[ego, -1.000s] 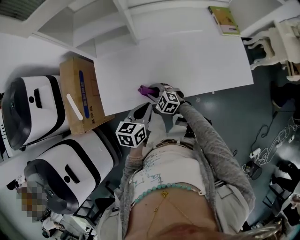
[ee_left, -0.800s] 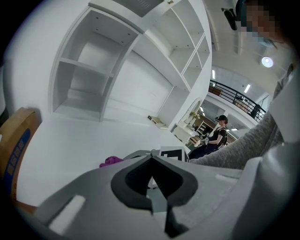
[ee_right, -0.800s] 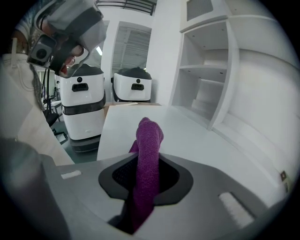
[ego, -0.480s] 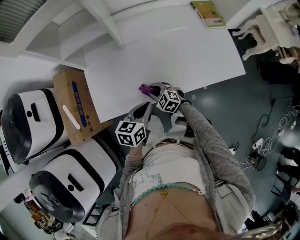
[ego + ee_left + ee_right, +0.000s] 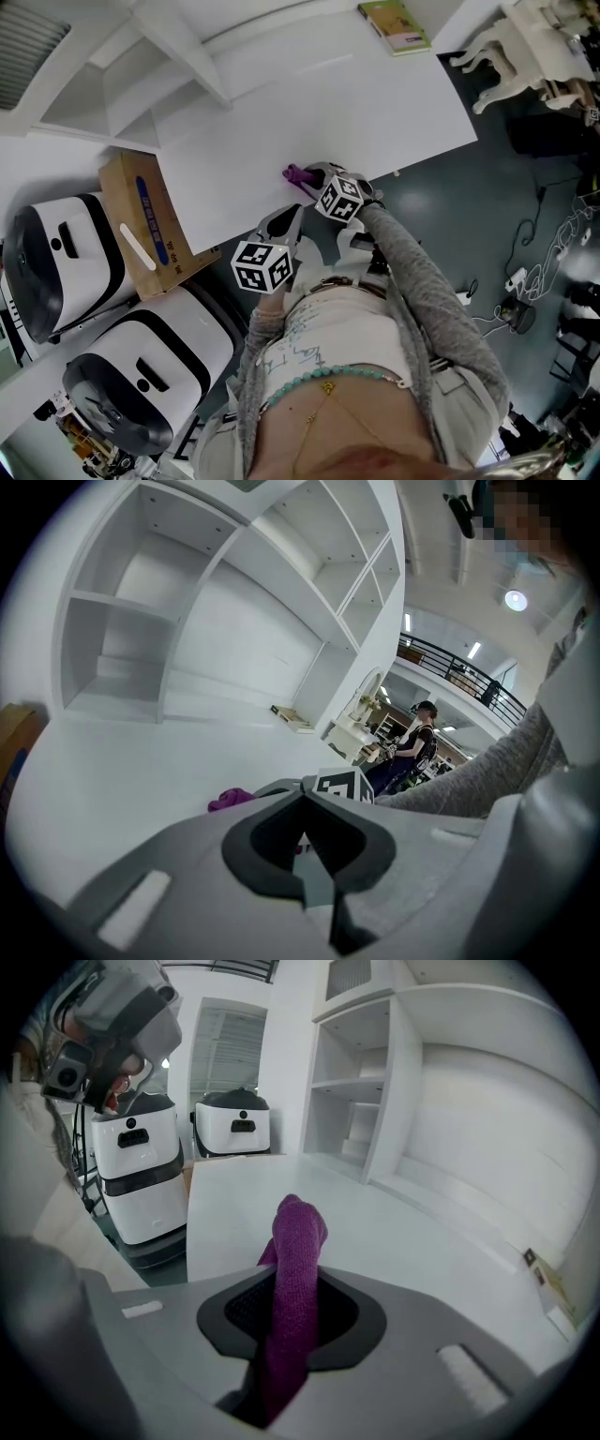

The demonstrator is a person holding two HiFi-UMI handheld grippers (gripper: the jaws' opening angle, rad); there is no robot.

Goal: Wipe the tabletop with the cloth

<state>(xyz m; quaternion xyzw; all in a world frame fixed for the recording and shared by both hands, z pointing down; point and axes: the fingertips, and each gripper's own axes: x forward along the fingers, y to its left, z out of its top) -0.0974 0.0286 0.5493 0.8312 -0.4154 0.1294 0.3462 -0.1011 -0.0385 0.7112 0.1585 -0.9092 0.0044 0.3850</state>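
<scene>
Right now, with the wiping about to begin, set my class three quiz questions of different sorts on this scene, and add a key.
1. True or false: the left gripper has its jaws wide apart.
2. What lies at the far corner of the white tabletop? A a green book; B a mug; C a sponge.
3. Fill the gap: the right gripper has its jaws shut on a purple ____.

Key: 1 false, they are together with nothing between them; 2 A; 3 cloth.

Lab hall: bare shelving (image 5: 141, 89), white machines (image 5: 56, 258).
</scene>
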